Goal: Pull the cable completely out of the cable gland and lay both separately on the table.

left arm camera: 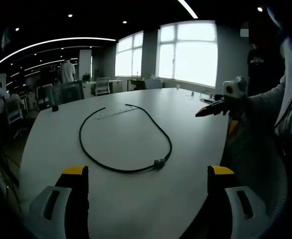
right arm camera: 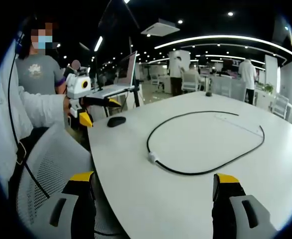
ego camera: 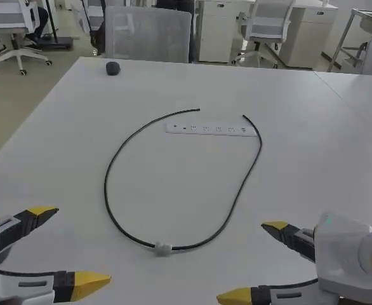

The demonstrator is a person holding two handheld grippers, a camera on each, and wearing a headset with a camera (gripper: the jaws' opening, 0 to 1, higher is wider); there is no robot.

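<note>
- Left gripper (ego camera: pixel 68 248) hovers over the near left corner of the table (ego camera: pixel 313 159), yellow-tipped fingers (ego camera: pixel 87 283) spread wide, nothing between them.
- Right gripper (ego camera: pixel 256 260) mirrors it at the near right, also gaping and empty.
- The cable (ego camera: pixel 108 184) lies flat in the middle of the table, one big black loop that is open on its far side.
- Both cable ends finish by a white power strip (ego camera: pixel 211 129), one at the strip's left end and one at its right.
- The gland (ego camera: pixel 163 248), a small pale piece, sits on the nearest stretch of the loop, and the cable runs straight through it.
- In the head view the gland lies on the table between the two grippers, apart from both; no finger touches it or the cable.
- In the left gripper view the gland sits ahead of the tips, roughly centred in the gap between the two fingers.
- The right gripper view shows the same: gland out in front, lined up with the middle of the open fingers.
- A dark mouse (ego camera: pixel 112 68) rests at the far left of the table, well apart from the loop.
</note>
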